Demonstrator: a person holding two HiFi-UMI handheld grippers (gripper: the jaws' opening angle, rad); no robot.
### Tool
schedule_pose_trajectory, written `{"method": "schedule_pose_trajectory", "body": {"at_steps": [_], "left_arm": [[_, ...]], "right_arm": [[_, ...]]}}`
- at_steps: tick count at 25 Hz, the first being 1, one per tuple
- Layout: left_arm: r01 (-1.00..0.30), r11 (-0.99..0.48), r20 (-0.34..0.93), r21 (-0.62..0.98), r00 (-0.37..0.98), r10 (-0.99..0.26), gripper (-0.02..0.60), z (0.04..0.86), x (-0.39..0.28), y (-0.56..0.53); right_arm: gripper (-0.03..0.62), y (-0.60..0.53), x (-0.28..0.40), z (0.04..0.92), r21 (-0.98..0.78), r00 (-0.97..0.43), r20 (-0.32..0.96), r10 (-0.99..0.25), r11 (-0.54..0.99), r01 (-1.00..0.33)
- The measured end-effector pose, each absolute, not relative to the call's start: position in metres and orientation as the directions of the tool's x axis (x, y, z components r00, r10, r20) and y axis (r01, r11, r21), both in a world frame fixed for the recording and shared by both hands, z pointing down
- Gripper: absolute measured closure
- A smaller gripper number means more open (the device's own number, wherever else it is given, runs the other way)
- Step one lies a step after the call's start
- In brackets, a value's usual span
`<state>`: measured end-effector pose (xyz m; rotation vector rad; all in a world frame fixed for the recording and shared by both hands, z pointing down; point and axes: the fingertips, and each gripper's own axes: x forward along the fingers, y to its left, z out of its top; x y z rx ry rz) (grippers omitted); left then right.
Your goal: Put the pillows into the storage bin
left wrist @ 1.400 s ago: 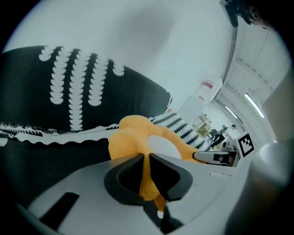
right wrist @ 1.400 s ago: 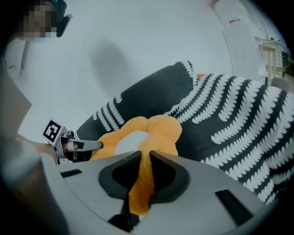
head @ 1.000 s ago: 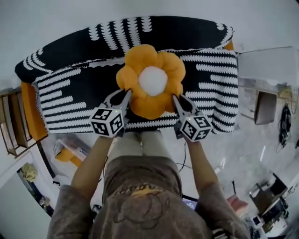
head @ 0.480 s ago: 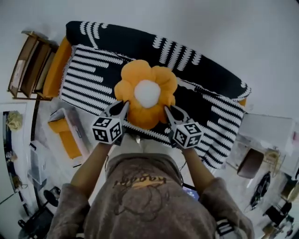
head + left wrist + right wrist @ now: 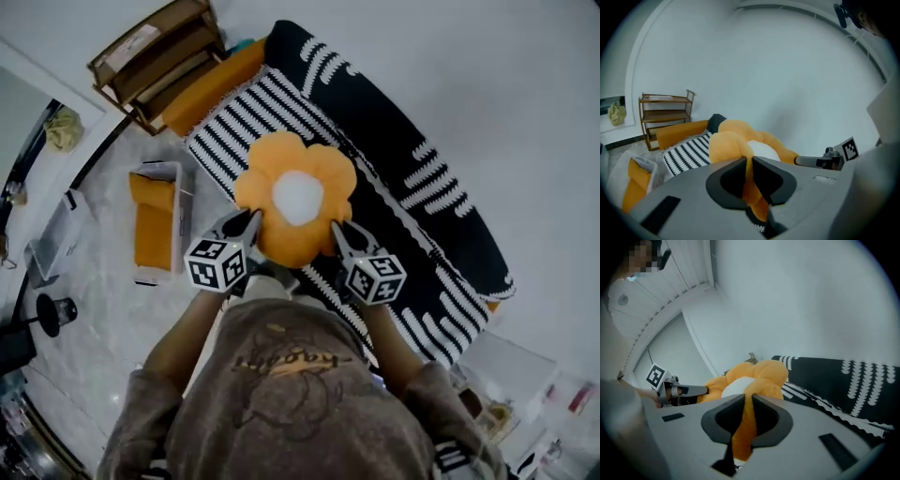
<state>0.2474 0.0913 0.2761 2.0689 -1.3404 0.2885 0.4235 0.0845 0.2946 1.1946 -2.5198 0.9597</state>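
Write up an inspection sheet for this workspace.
Surface: sofa under a black-and-white striped throw.
Job's things: orange flower pillow held up between both grippers; storage bin on the floor beside the sofa, an orange cushion inside.
Clutter: small dark stand on the floor.
Grippers: left gripper and right gripper each shut on a pillow petal.
Cables: nothing seen.
Surroundings: wooden shelf by the sofa's end, pale floor, white wall.

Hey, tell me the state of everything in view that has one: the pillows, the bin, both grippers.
flower pillow: held up by its lower petals between both grippers, not in the bin.
left gripper: shut on the flower pillow.
right gripper: shut on the flower pillow.
storage bin: open-topped, partly filled.
orange pillow: lying inside the storage bin.
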Motion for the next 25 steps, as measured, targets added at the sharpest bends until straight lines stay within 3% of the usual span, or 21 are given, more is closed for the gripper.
{"method": "schedule_pose_trajectory", "body": {"at_steps": [14, 25], "left_arm": [[-0.904, 0.074, 0.434, 0.421, 0.129, -0.892, 0.552, 0.253, -0.097, 0.132], [-0.794, 0.435, 0.444, 0.424, -0.236, -0.864, 0.552, 0.271, -0.26, 0.227]], "right_arm": [[0.556, 0.05, 0.057, 0.275, -0.424, -0.841, 0.417, -0.344, 0.745, -0.515], [0.556, 0.089, -0.15, 0.301, -0.456, -0.911, 0.411, 0.036, 0.873, -0.171]]}}
